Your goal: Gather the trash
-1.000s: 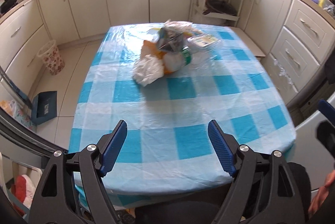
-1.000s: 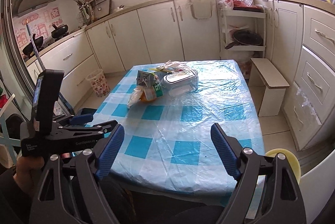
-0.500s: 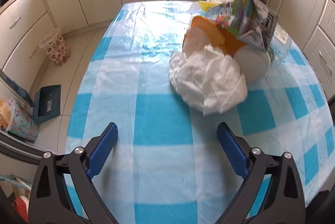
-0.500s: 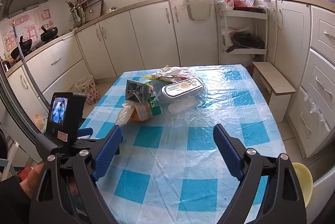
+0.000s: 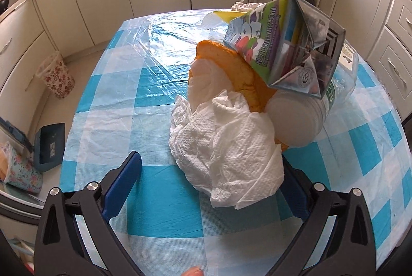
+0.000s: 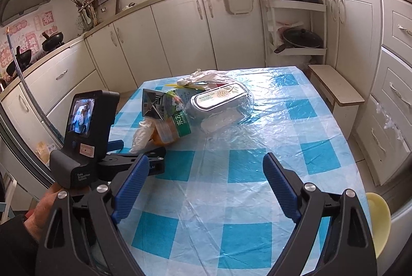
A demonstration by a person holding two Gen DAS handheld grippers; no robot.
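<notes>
A trash pile lies on the blue-checked table (image 5: 144,85): a crumpled white paper towel (image 5: 229,155), an orange peel (image 5: 231,69), a drink carton (image 5: 285,44) and a plastic bottle (image 5: 303,118). My left gripper (image 5: 208,183) is open, its fingers on either side of the paper towel's near end. In the right wrist view the same pile shows with the carton (image 6: 157,106), the bottle (image 6: 175,129) and a clear lidded container (image 6: 221,100). My right gripper (image 6: 206,185) is open and empty above the table, behind the left gripper (image 6: 134,152).
White kitchen cabinets (image 6: 180,36) surround the table. A floral waste bin (image 5: 55,77) and a blue dustpan (image 5: 49,147) stand on the floor at the left. A small stool (image 6: 334,93) is at the table's right. A yellow bowl (image 6: 377,222) sits low right.
My left gripper has moved forward to the pile until its open fingers straddle the paper towel. The right gripper has moved slightly forward over the table.
</notes>
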